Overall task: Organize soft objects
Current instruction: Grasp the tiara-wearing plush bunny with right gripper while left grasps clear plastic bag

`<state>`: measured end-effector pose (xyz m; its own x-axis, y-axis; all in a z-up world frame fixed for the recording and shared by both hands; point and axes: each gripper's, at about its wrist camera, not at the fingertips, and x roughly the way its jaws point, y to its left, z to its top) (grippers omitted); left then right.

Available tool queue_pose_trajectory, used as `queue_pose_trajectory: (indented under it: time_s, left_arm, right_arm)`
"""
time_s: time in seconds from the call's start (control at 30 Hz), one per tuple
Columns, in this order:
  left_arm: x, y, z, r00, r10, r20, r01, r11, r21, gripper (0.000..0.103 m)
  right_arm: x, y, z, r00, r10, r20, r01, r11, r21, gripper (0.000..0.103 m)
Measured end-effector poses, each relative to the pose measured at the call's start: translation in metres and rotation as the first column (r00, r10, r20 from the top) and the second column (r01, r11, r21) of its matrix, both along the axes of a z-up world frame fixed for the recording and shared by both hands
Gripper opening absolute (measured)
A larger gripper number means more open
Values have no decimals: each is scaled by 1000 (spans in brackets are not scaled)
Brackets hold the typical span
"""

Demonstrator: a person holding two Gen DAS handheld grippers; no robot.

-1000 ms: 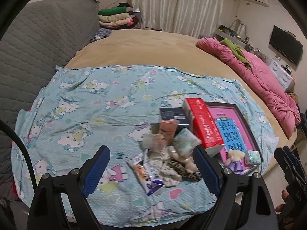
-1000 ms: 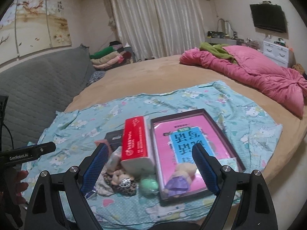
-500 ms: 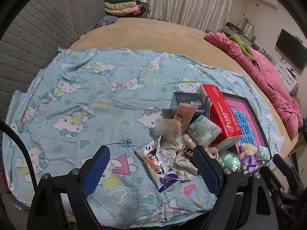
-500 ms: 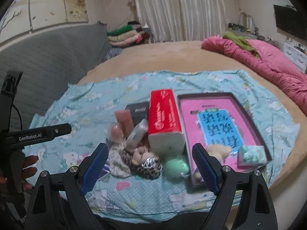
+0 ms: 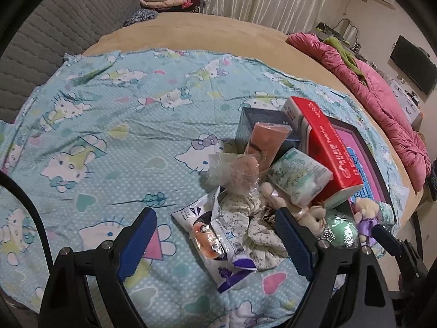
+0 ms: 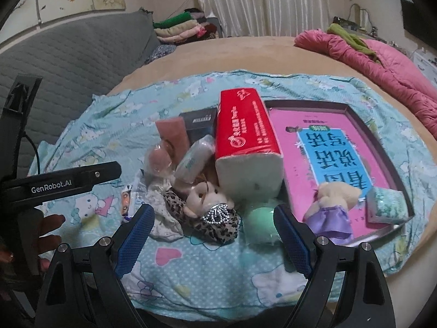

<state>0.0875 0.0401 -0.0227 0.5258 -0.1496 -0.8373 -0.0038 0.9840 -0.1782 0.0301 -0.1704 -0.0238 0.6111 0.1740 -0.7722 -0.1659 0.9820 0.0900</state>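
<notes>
Reaching into this heap from the left, your left gripper (image 5: 215, 242) stands wide open and empty over the crinkly foil snack packet (image 5: 218, 235); its slick film could skate off the pads, or you may pinch the Hello Kitty sheet (image 5: 109, 114) beneath and drag the whole pile. Just beyond lies a crumpled white floral cloth (image 5: 256, 224), limp and shapeless, likely to snag its neighbours. Next, a clear crackly bag (image 5: 235, 172) leans on a pink tube (image 5: 265, 142) and a squashy wrapped tissue pack (image 5: 297, 175); lifting one may topple the rest. Your right gripper (image 6: 214, 236), likewise spread wide and holding nothing, hovers above the leopard-print fabric piece (image 6: 215, 224) and the fuzzy small plush bear (image 6: 207, 194), which touch, so a grasp could take both. The glossy green ball (image 6: 259, 221) beside them may roll. The red tissue brick (image 6: 245, 139), soft yet bulky, props the pile. Rightmost, the rigid dark tray (image 6: 382, 136) holds a pink book, a purple-dressed plush doll (image 6: 330, 207) and another tissue pack (image 6: 387, 205).
</notes>
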Motion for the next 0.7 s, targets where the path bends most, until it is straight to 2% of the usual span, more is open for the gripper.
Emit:
queue_pose_trajectory:
  time_s: [0.33,0.7]
  left_arm:
    - [32,-6,-24,999,-29,-14,28,998,-50,88]
    - [56,-8,-40,998,-48,-27,47,997,-55,88]
  right_arm:
    - [30,3,-34,998,14,-59,-13,1000,13,90]
    - [49,8,-53,996,-8,-89,14,998,67,88]
